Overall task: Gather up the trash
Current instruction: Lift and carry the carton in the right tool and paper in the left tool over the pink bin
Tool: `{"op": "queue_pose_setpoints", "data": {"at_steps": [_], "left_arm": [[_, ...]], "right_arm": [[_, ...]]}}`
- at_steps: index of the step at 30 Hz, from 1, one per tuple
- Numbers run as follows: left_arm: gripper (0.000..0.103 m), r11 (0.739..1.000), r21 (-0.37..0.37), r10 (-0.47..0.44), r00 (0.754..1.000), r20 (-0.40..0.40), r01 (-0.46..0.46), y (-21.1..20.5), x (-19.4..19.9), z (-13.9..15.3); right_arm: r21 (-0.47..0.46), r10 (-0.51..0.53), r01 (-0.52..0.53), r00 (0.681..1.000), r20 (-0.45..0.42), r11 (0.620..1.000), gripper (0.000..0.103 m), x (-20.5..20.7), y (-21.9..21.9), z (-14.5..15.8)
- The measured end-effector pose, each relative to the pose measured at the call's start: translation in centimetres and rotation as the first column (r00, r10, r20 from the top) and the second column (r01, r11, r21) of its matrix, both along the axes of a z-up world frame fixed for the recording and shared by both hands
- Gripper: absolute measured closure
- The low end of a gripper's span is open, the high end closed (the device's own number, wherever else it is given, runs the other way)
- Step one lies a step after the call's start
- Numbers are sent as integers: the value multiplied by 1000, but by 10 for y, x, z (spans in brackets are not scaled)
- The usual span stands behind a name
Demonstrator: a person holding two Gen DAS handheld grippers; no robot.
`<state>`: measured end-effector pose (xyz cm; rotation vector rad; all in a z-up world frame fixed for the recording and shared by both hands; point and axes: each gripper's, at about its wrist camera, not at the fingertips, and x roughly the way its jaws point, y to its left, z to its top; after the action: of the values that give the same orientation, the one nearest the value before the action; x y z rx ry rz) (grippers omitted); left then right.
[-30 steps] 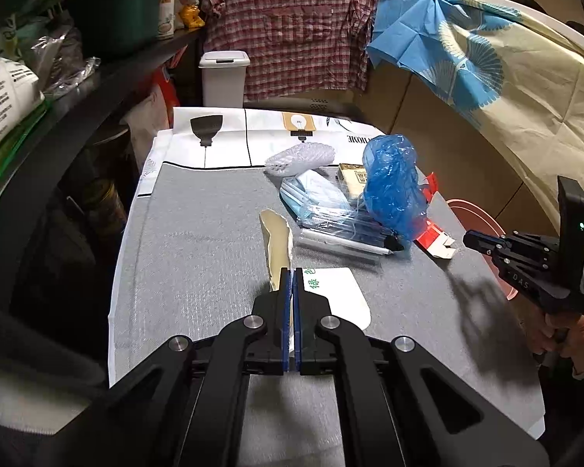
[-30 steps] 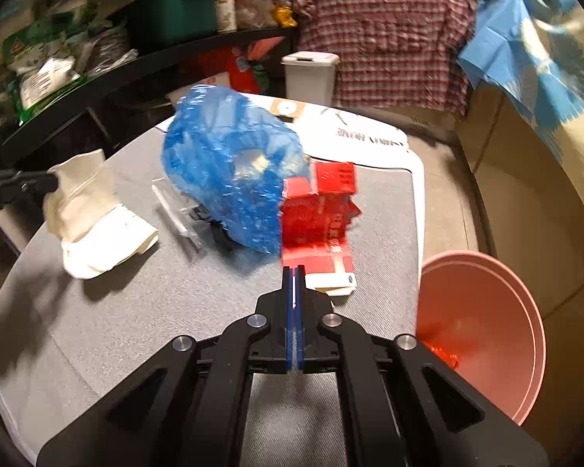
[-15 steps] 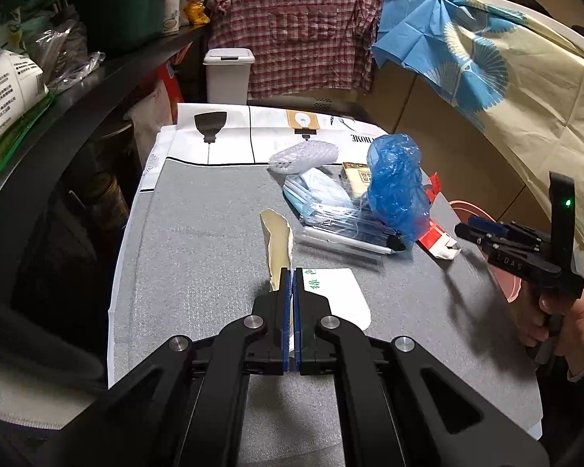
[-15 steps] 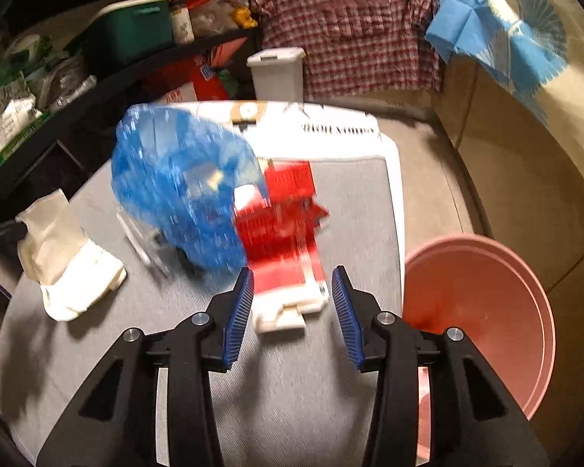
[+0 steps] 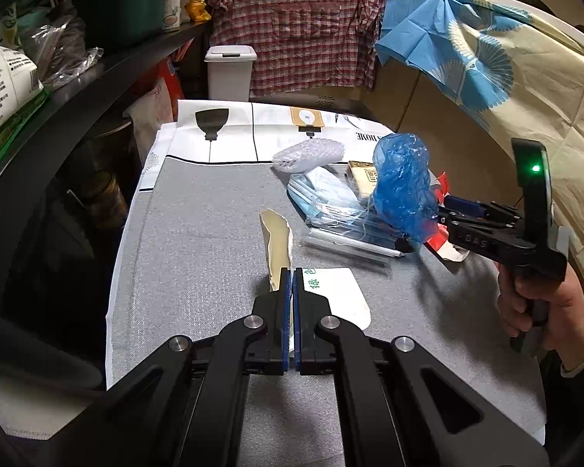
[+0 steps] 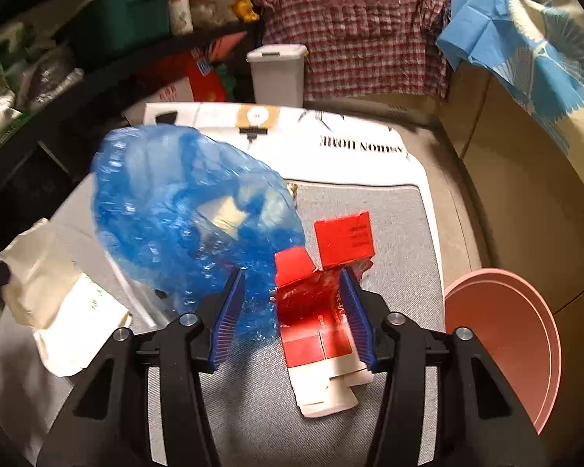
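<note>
On the grey mat, left gripper clamped on paper bag, right gripper just parted, jaws astride red carton beside blue bag.

We see a dim room lit from above, the grey table brightest and the shelves at left sunk in shadow. Straight edges bow toward the black corners. Our right view is softly blurred, most on the blue plastic bag; the left stays sharp.
</note>
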<state>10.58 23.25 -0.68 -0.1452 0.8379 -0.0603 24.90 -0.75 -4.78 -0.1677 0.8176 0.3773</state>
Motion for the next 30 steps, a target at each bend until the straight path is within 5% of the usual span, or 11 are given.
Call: {"op": "queue_pose_setpoints", "data": {"at_steps": [2, 7, 30], "left_arm": [[102, 1000, 4, 0, 1000, -1, 0, 0, 0, -1], [102, 1000, 2, 0, 1000, 11, 0, 1, -1, 3], [102, 1000, -7, 8, 993, 119, -7, -7, -40, 48]], "right_arm": [[2, -11, 11, 1000, -18, 1000, 79, 1, -2, -2], [-15, -8, 8, 1000, -3, 1000, 99, -7, -3, 2], [47, -78, 73, 989, 125, 996, 99, -74, -77, 73]]}}
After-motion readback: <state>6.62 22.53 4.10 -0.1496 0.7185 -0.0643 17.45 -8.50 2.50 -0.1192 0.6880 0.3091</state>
